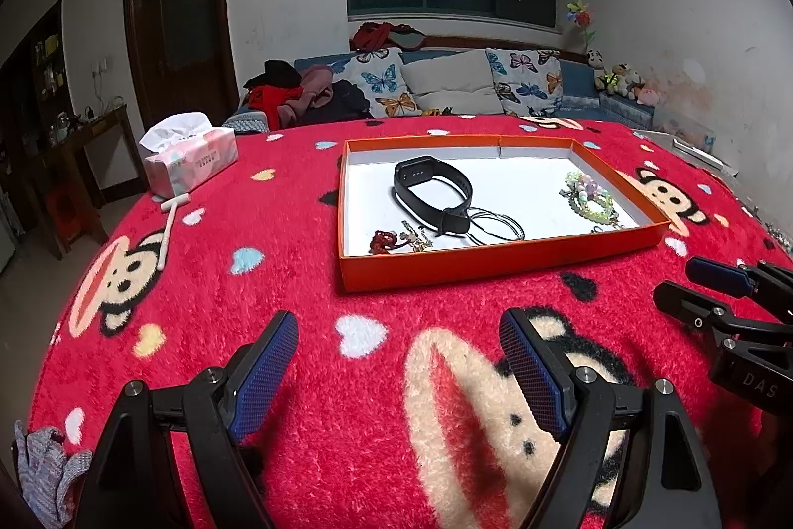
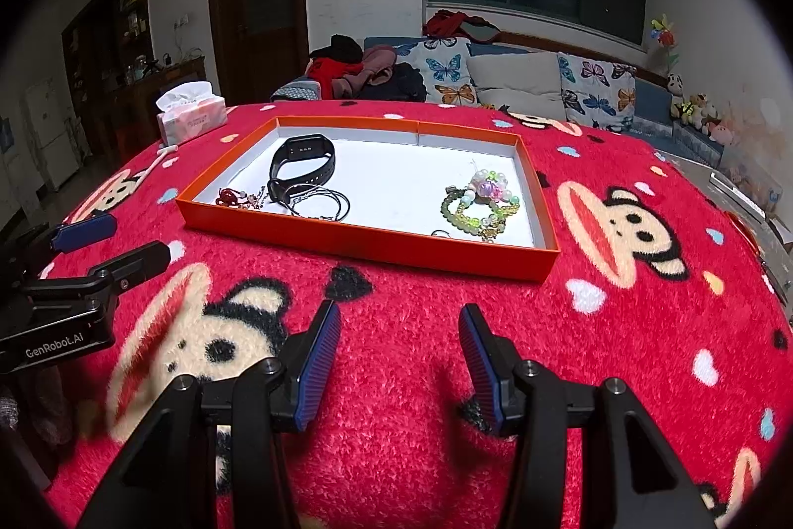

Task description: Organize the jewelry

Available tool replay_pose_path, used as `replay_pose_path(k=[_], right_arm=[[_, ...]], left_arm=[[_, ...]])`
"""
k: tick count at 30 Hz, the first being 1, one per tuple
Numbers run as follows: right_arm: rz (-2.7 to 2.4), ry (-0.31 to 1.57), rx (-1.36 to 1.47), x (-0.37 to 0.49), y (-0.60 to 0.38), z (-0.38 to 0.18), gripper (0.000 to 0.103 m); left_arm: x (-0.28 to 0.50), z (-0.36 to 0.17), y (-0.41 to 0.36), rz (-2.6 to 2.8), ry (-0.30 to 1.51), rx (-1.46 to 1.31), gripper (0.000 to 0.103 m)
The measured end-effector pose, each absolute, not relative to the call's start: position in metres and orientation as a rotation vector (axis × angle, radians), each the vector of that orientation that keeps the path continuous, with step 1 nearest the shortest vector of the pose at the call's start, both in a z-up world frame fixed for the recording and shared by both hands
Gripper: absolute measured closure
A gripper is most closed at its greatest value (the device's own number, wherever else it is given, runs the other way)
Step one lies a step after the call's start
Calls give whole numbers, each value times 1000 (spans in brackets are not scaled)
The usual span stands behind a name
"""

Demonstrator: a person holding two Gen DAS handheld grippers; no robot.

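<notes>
Blanket (image 1: 277,281), red plush with monkey faces and hearts, covers the whole worktop and fills the lower two thirds of both views. Upper centre on it sits the orange tray (image 1: 471,268), a shallow box with a white floor, lying flat.

Inside the tray the jewelry lies in two groups. In the left wrist view the black smart band (image 1: 431,192) rests near the tray's middle, its strap looping toward the near wall. Touching its near end are thin wire bangles (image 1: 495,226), and in the tray's lower left corner a red charm bracelet (image 1: 384,240) lies beside a small chain. At the right side of the tray is a heap of green beaded bracelets (image 1: 592,197); the right wrist view shows the same heap (image 2: 478,202) with a pale purple bead on top and a small ring just beside it near the front wall.

A tissue pack (image 1: 191,157) stands at the upper left of the frame, well apart from the tray.

The left gripper (image 1: 396,360) sits at the bottom of its own view, jaws spread wide with nothing between them. The right gripper (image 2: 399,355) is likewise released and empty, low over the blanket, short of the tray's near wall.

By my reading, every piece seems to be in the tray, yet neither gripper is reaching, so this is either the start of sorting or its end; I cannot tell which. If pieces are to be separated, the next move calls for reaching over the near wall and pinching a single item, the tangle by the band being the trickiest.
</notes>
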State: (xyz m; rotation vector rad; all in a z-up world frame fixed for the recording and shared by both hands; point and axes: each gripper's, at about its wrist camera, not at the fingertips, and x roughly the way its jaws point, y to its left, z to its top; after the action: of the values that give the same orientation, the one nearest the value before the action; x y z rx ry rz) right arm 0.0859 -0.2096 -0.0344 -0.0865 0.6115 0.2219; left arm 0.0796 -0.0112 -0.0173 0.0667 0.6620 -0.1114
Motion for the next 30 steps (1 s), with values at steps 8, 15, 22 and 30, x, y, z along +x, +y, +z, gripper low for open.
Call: replay_pose_path(k=[8, 15, 22, 30], right_arm=[[222, 615, -82, 86, -209, -34, 48], [220, 613, -82, 86, -210, -34, 48], [222, 614, -83, 86, -210, -34, 48], [222, 614, -84, 86, -210, -34, 48]], left_arm=[[78, -17, -12, -102, 658, 70, 14], [78, -17, -10, -109, 654, 62, 14], [77, -16, -10, -105, 651, 60, 14], [76, -17, -9, -92, 659, 49, 14]])
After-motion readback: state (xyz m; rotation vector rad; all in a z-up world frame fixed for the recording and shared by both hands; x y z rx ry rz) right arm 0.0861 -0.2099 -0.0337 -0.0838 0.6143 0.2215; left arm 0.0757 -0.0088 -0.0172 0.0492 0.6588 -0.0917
